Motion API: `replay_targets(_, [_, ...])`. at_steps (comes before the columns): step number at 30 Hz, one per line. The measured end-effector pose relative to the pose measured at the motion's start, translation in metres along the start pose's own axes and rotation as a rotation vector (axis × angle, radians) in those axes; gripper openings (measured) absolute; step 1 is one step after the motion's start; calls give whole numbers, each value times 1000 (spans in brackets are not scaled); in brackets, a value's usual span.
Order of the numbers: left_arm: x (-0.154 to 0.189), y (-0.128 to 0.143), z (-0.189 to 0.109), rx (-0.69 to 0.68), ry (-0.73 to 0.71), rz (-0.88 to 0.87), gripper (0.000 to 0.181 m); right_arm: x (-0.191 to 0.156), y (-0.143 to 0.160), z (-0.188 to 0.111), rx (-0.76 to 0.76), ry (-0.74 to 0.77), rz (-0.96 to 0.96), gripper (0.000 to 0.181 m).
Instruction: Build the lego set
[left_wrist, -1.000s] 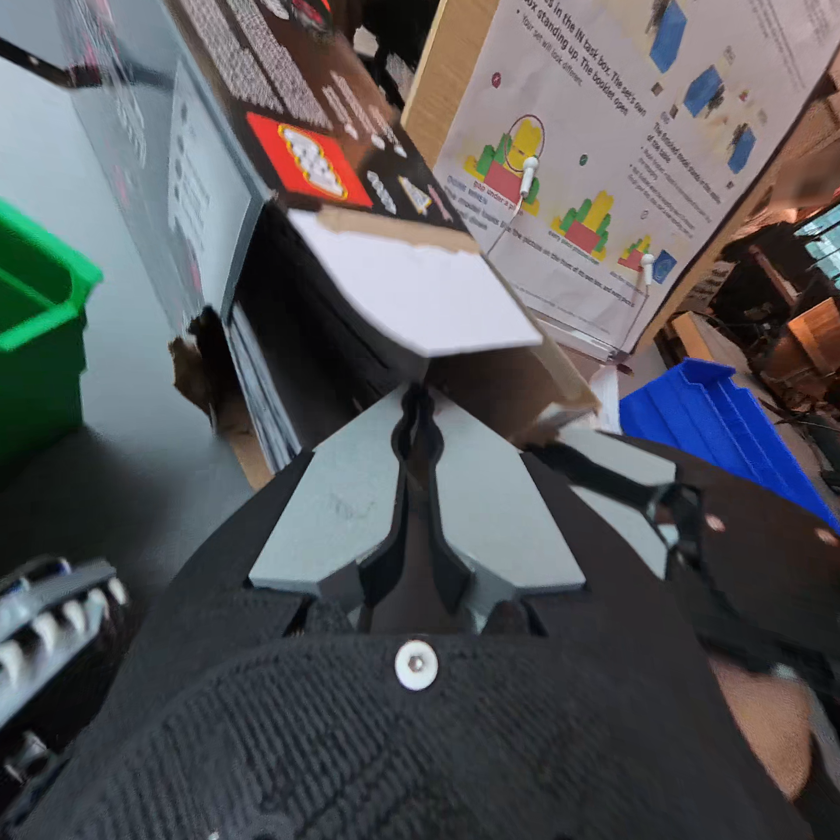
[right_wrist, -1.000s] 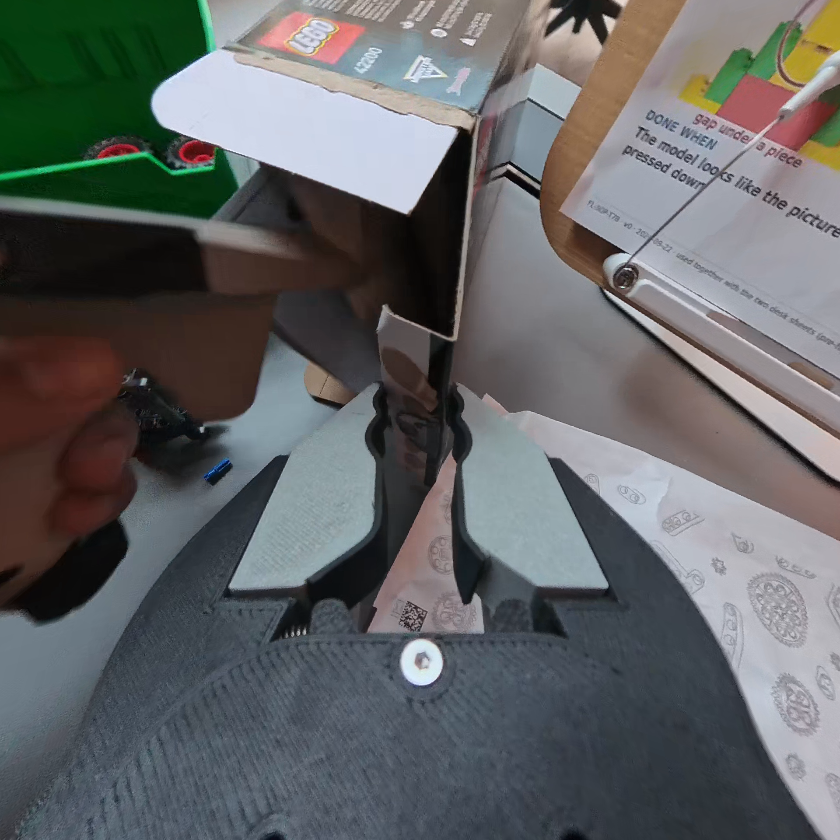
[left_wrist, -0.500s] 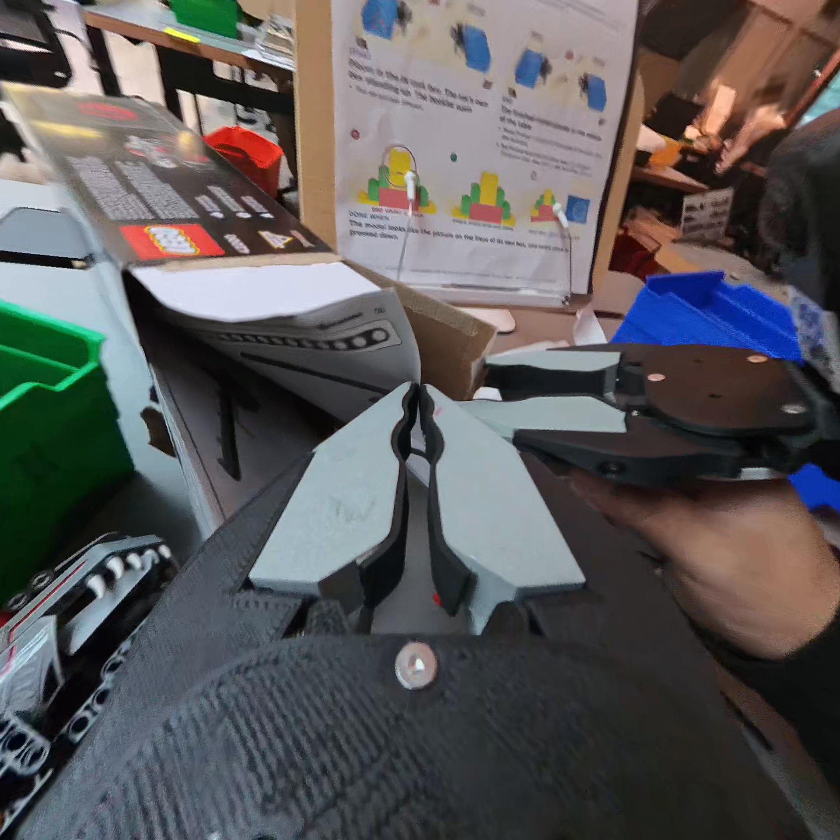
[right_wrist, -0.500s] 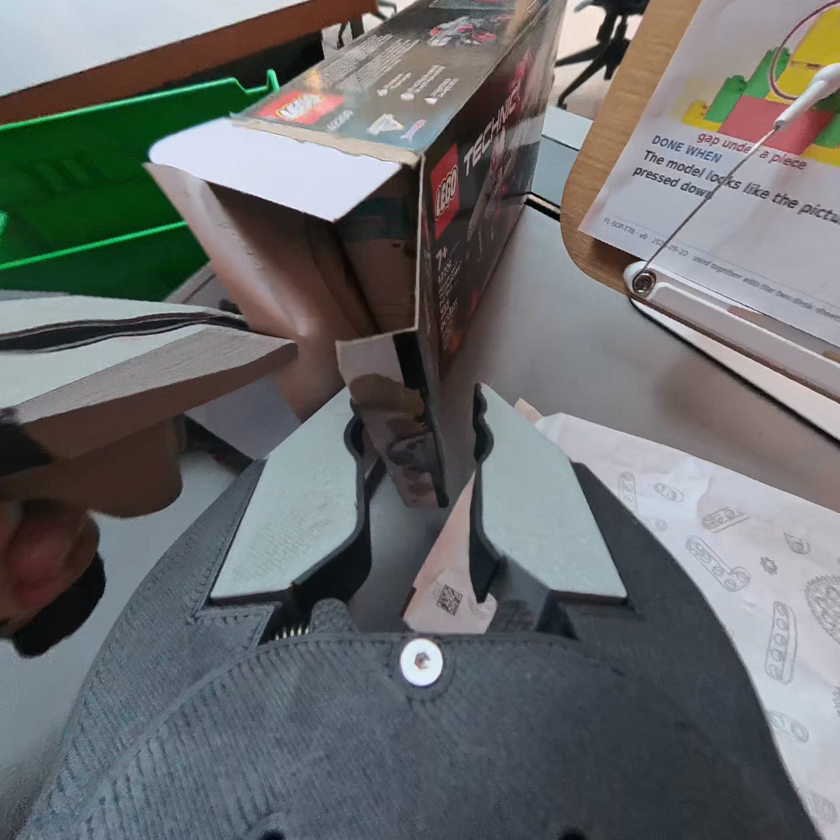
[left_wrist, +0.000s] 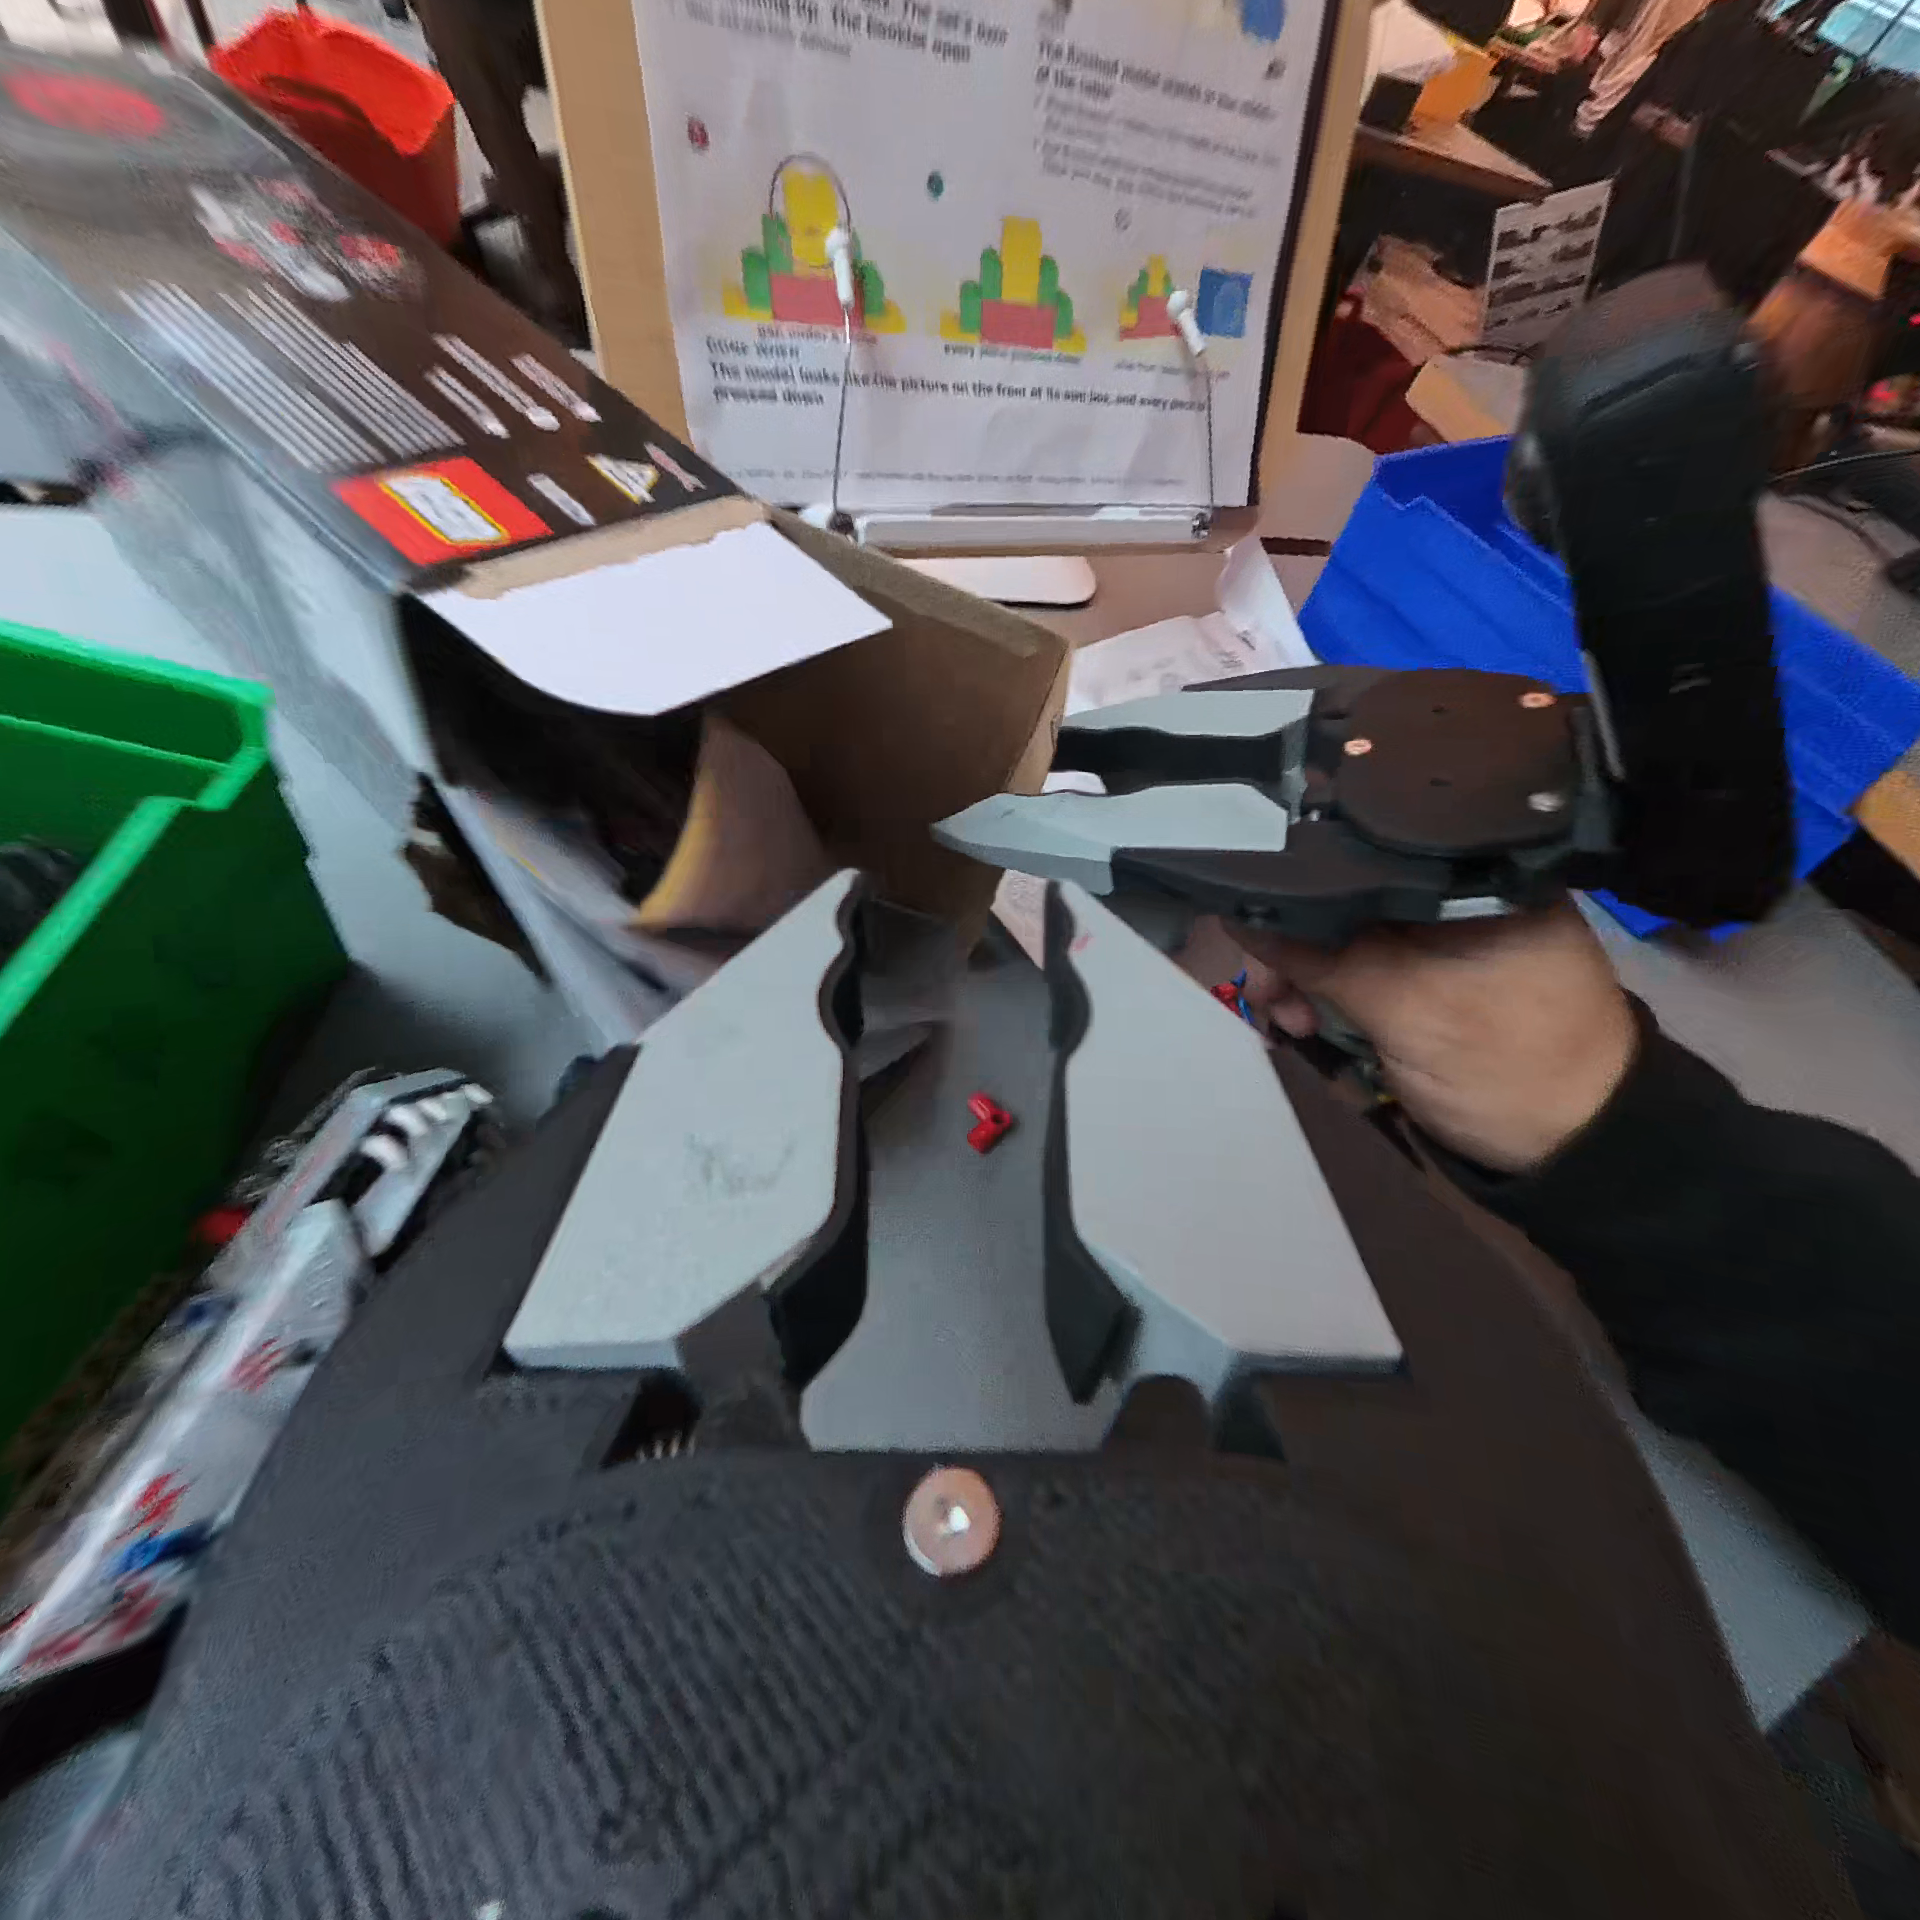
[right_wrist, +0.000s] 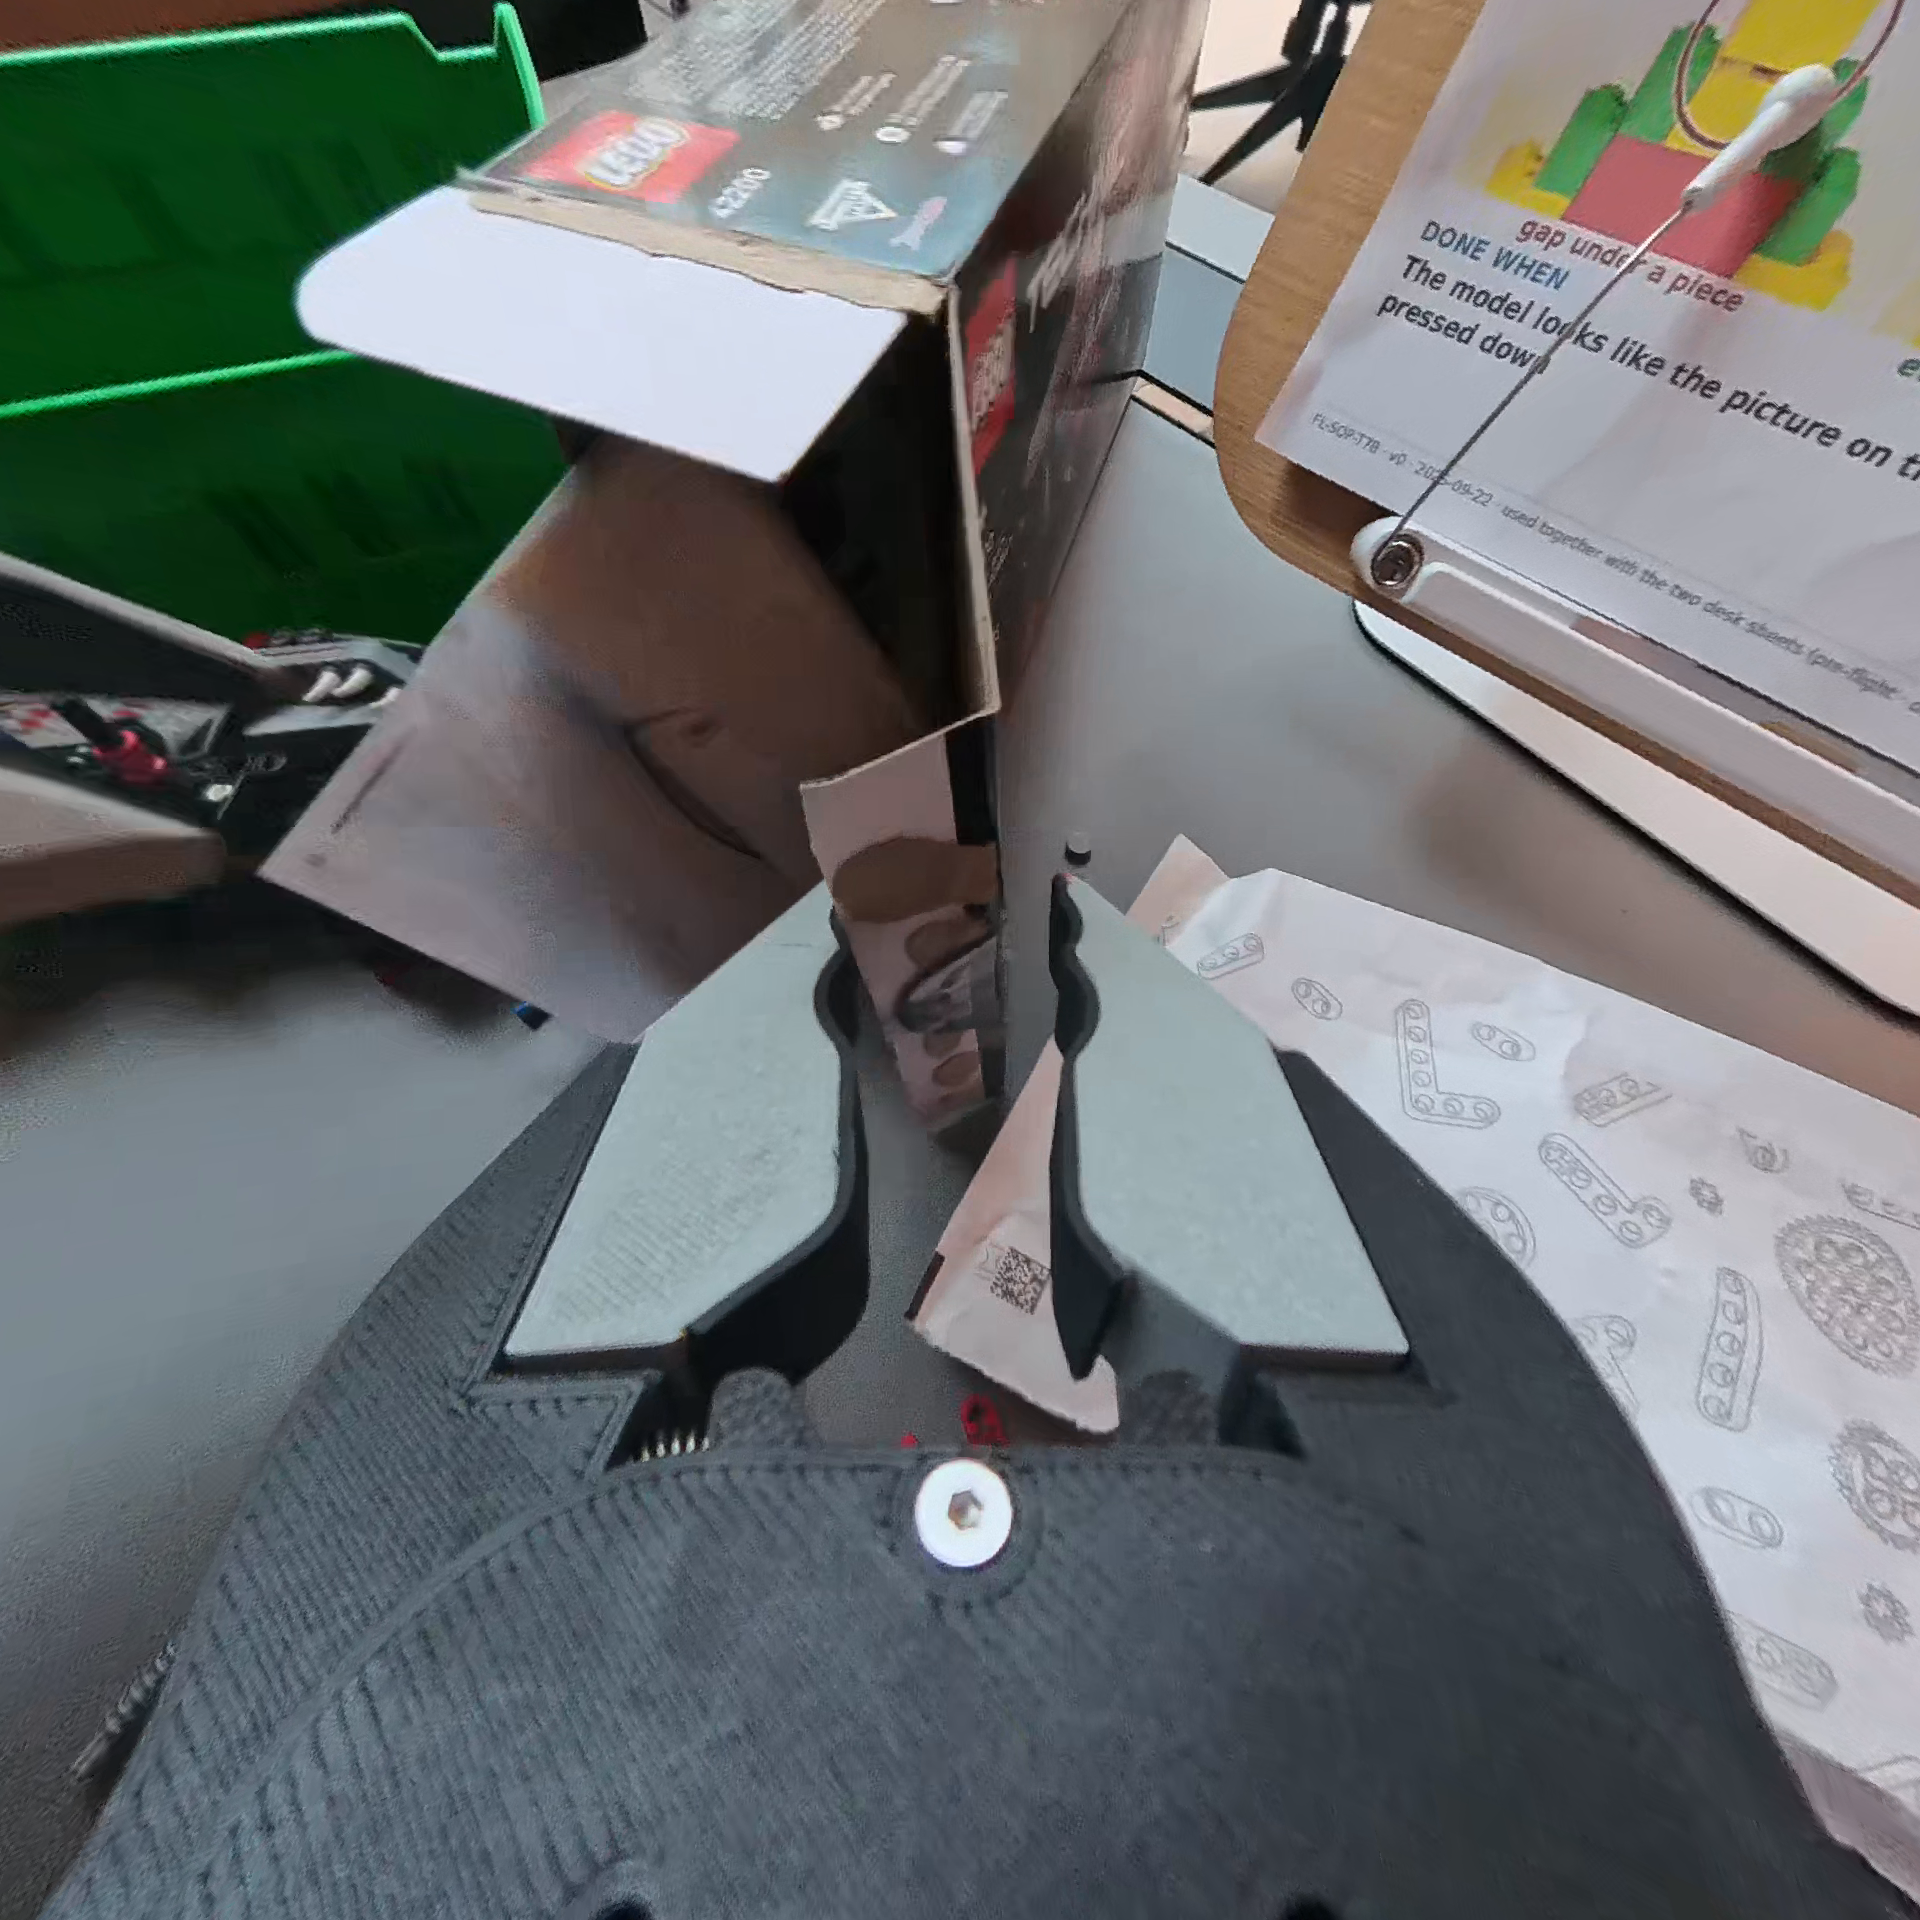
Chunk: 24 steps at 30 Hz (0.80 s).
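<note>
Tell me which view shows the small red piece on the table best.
The left wrist view: the small red piece lies in plain sight on the grey table, between the open fingers of the left gripper. The right wrist view shows only a red sliver, mostly hidden behind the gripper's body.

Even indoor light; motion blur, wide-angle warping.

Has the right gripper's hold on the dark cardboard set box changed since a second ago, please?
Yes. The right gripper has opened; its fingers now stand apart around the box's side flap, beside the printed paper sheet.
</note>
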<state>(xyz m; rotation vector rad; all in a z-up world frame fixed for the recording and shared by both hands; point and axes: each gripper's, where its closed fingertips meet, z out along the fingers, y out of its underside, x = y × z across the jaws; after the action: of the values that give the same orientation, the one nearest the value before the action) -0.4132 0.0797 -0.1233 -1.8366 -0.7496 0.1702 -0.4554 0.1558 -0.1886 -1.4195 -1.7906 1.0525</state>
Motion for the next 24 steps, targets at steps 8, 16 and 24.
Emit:
replay_targets(8, [-59,-1,-3,-288,-67,-120,67,-8,-8,-9,70,-53,-6,36])
replay_targets(16, [-118,25,35,-446,-355,-131,55,-14,-4,3,57,-114,-69,35])
replay_targets(24, [-97,32,53,-440,-182,-340,39,-11,6,4,50,-148,-98,28])
